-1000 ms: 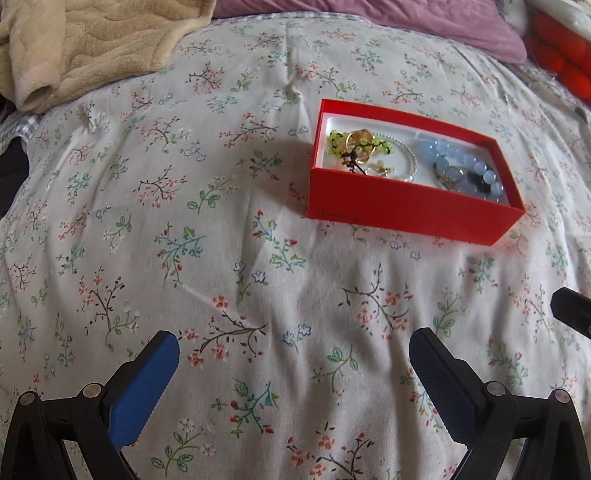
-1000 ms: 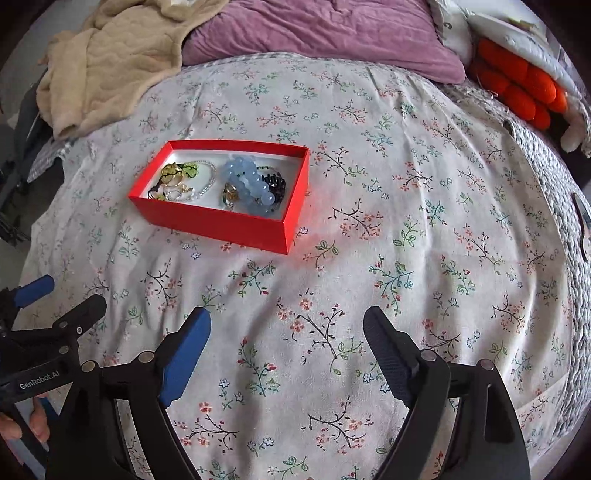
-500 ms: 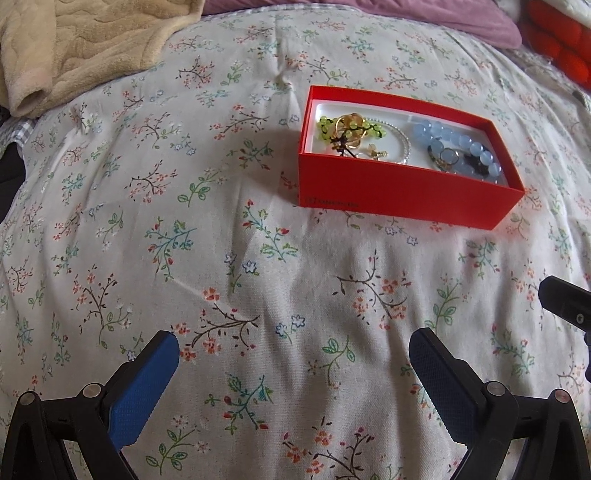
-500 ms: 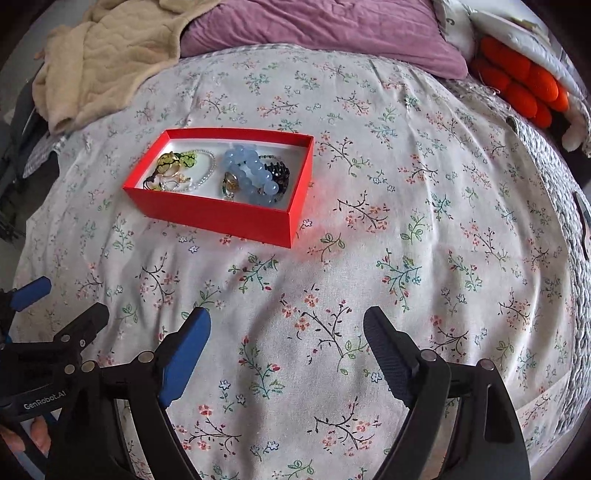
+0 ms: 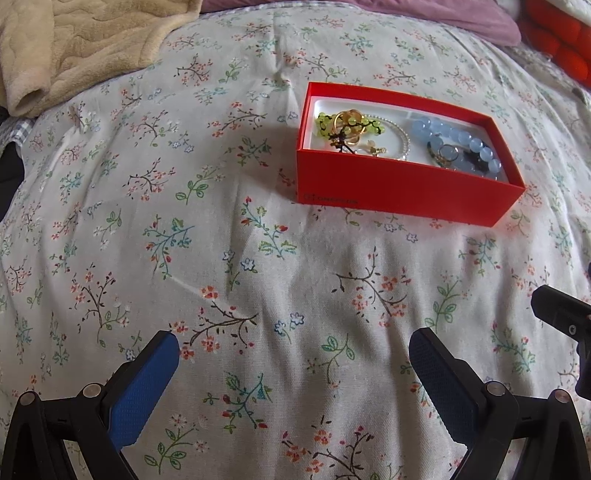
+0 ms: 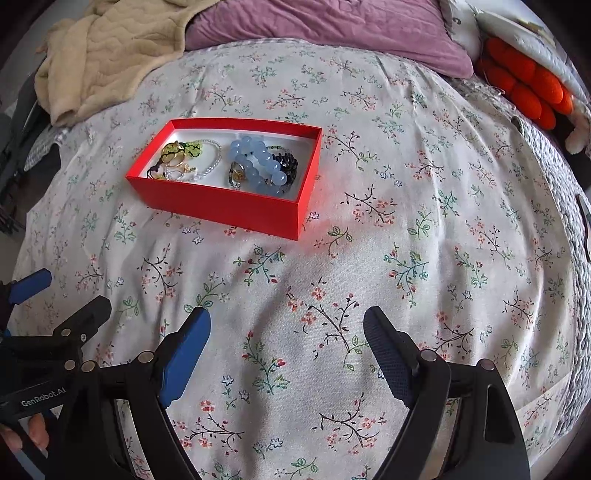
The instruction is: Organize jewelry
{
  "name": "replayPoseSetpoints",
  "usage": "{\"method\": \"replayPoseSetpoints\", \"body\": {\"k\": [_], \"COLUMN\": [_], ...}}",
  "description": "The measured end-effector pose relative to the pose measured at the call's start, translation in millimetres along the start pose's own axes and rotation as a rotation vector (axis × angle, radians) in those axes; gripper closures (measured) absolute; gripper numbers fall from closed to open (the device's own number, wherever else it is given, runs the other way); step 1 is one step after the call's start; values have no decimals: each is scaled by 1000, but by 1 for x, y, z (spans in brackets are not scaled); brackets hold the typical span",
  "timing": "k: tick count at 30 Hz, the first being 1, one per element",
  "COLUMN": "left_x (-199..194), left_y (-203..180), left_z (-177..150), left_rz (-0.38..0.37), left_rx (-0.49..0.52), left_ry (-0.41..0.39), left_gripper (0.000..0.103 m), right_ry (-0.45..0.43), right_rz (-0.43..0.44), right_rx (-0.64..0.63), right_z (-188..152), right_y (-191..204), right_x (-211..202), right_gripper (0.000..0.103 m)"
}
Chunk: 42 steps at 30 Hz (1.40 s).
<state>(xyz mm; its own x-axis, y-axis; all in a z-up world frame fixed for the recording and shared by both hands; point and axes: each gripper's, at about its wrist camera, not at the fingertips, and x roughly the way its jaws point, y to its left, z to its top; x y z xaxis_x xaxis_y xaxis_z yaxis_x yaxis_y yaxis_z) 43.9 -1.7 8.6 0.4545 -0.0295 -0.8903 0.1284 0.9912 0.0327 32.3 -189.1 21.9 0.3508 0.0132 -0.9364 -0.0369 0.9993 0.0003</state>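
A red open box [image 5: 399, 192] sits on the flowered bedspread and also shows in the right wrist view [image 6: 236, 208]. It holds a green bead bracelet [image 5: 347, 125], gold rings [image 5: 349, 118], a pearl strand [image 5: 404, 138], a pale blue bead bracelet [image 5: 458, 136] and black beads [image 6: 284, 162]. My left gripper [image 5: 293, 343] is open and empty, well short of the box. My right gripper [image 6: 286, 321] is open and empty, nearer than the box and to its right. The left gripper also shows at the right wrist view's left edge [image 6: 59, 321].
A beige quilted blanket [image 6: 107, 55] lies at the back left of the bed. A purple pillow [image 6: 332, 29] lies at the back. Orange cushions [image 6: 524, 85] sit at the far right. The bed's right edge has a grey knitted cover [image 6: 561, 206].
Both grippers have moved forward toward the box, which now sits lower and larger in both views. Both stay open and empty.
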Motion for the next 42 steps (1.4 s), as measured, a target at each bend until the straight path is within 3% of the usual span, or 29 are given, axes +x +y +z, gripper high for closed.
{"method": "replayPoseSetpoints", "body": {"k": [42], "left_x": [15], "left_y": [-2], "left_z": [-1], "left_rz": [45], "left_rx": [27], "left_ry": [7], "left_gripper": [1], "right_ry": [25], "right_rz": [-29], "right_rx": [-8], "right_z": [-2], "right_y": [3], "right_x": [15], "right_gripper": [16]}}
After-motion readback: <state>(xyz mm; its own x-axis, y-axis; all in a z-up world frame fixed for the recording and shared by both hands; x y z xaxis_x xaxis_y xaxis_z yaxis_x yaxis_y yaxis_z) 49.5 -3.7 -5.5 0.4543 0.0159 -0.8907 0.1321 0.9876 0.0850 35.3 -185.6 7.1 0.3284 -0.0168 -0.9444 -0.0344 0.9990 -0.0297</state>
